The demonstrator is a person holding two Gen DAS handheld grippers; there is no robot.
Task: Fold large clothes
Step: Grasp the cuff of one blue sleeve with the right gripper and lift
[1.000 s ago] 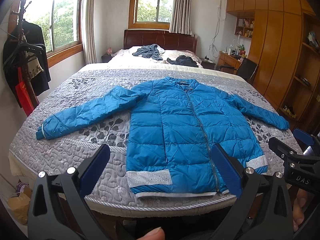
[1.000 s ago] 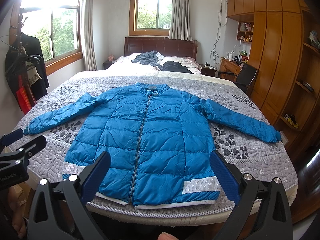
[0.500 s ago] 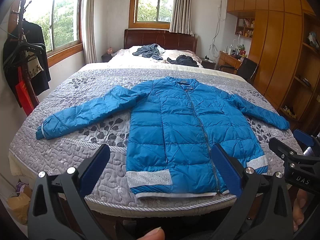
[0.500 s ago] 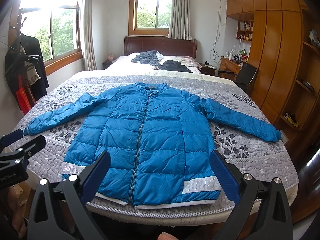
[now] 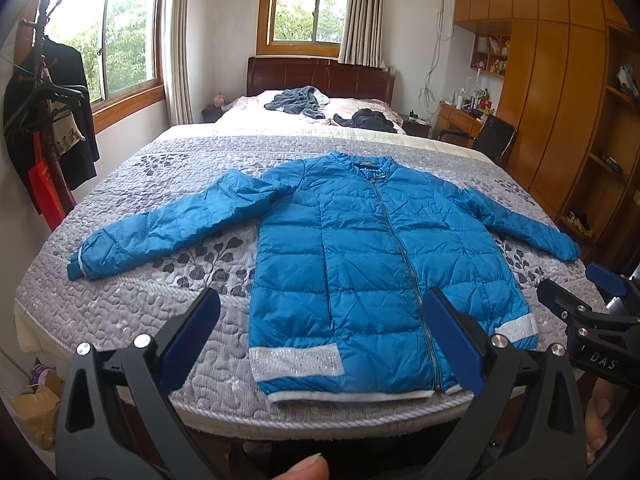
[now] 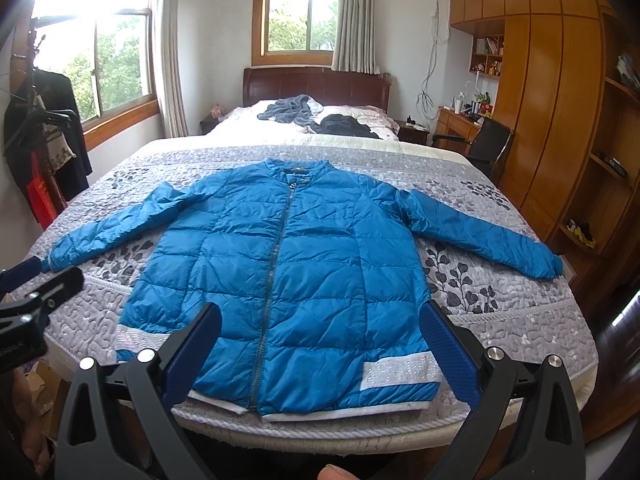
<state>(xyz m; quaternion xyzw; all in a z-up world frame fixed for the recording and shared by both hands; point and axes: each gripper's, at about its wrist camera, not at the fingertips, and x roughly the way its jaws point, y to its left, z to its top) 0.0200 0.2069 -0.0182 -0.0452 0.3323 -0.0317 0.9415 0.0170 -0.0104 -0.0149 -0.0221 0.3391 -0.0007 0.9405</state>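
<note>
A blue quilted jacket (image 5: 360, 264) (image 6: 288, 272) lies flat and zipped on the grey patterned bedspread (image 5: 132, 300) (image 6: 500, 320), both sleeves spread outward, hem toward me. My left gripper (image 5: 320, 332) hangs open in front of the bed's foot, over the hem's left half, holding nothing. My right gripper (image 6: 320, 336) is likewise open, short of the hem's middle. In the left wrist view the right gripper (image 5: 592, 312) shows at the right edge; in the right wrist view the left gripper (image 6: 36, 292) shows at the left edge.
Two dark garments (image 5: 298, 100) (image 6: 344, 124) lie near the pillows by the wooden headboard (image 6: 316, 84). A coat rack with hanging clothes (image 5: 48, 120) stands left of the bed. Wooden cabinets (image 6: 560, 100), a desk and a chair (image 5: 492, 140) line the right side.
</note>
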